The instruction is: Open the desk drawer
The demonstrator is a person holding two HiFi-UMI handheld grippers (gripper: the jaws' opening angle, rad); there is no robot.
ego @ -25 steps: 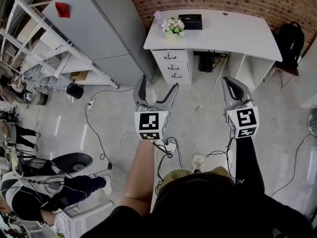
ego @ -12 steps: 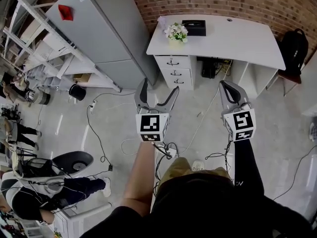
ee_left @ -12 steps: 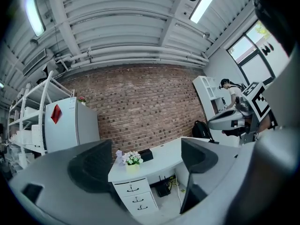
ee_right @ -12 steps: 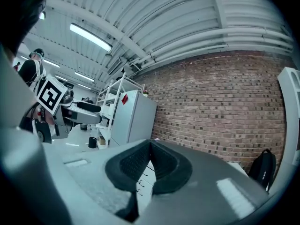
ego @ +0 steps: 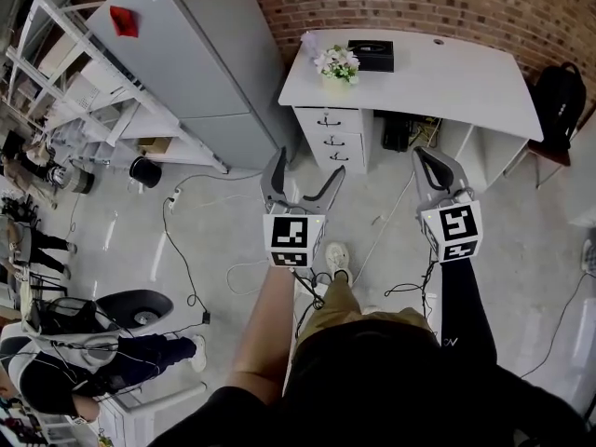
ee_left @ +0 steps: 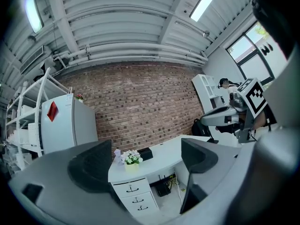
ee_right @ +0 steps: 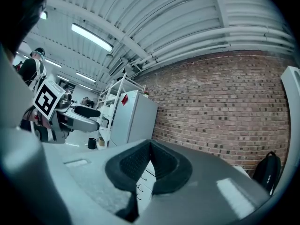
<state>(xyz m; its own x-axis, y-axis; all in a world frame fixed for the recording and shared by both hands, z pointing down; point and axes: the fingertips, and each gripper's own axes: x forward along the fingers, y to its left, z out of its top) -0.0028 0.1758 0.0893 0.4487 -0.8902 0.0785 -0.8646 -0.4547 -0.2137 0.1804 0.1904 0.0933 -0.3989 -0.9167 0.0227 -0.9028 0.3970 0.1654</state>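
Standing well back from the white surface [ego: 438, 77] at this point, so the job right now is just getting lined up. The desk drawers [ego: 332, 140] are a stack of three tucked under the surface's left end, right below the little flower pot [ego: 337, 61] and the black box [ego: 371, 54], and all three look shut. The left gripper [ego: 305, 166] has its fingers [ee_left: 91, 165] spread wide with nothing between them, and its own view frames the stack in that gap, so I'd go in with that one. The right gripper [ego: 426, 164] has its fingers [ee_right: 136, 165] pressed together, empty. Each drawer has a small dark pull in the middle of its front. My take is to come in low and square to the front, pinch the pull rather than hook it, then draw straight back so the drawer doesn't rack sideways. Mind the loose cables [ego: 312, 287] on the floor too. Writing-wise, the gripper cubes only carry black-and-white square markers, no words. There's some print on the dark sleeve [ego: 461, 315] and a label on top of the grey fridge [ego: 186, 54], both too small to read.
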